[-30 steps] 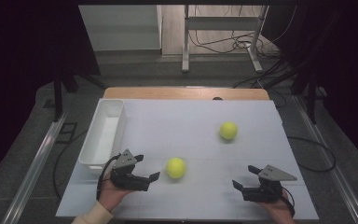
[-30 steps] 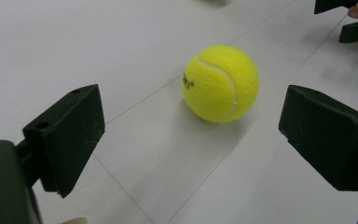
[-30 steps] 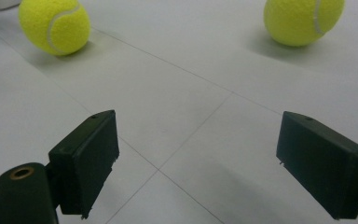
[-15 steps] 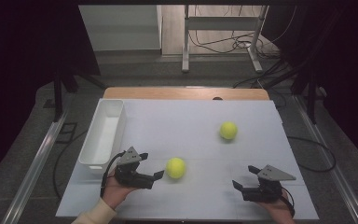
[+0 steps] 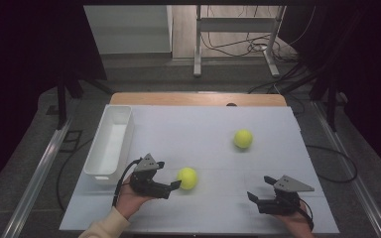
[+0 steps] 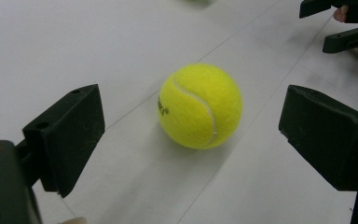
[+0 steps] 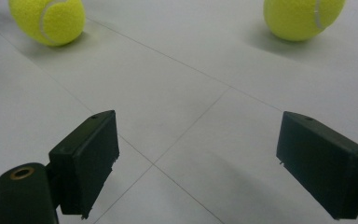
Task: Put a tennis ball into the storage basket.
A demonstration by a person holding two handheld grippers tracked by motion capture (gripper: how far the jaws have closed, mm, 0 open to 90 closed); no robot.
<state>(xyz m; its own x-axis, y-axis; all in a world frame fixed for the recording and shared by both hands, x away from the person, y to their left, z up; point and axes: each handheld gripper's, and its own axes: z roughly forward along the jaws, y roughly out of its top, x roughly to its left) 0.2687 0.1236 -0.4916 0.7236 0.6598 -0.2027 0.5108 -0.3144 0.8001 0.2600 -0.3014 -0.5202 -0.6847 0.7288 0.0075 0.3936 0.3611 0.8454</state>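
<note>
Two yellow tennis balls lie on the white table top (image 5: 203,134). The near ball (image 5: 187,178) (image 6: 200,106) rests just ahead of my left gripper (image 5: 167,174), whose black jaws stand open and wide on either side of it, not touching it. The far ball (image 5: 243,139) (image 7: 303,16) sits to the right of the middle. My right gripper (image 5: 259,189) is open at the front right with nothing between its jaws, and its view has the near ball (image 7: 46,18) at the upper left.
A long white bin (image 5: 110,141) stands along the table's left side, behind the left hand. The table's wooden far edge (image 5: 198,98) borders a dark floor with cables and a metal stand (image 5: 235,29).
My left gripper has moved a little to the right, closer to the near ball. The balls and the right gripper have stayed where they were.
</note>
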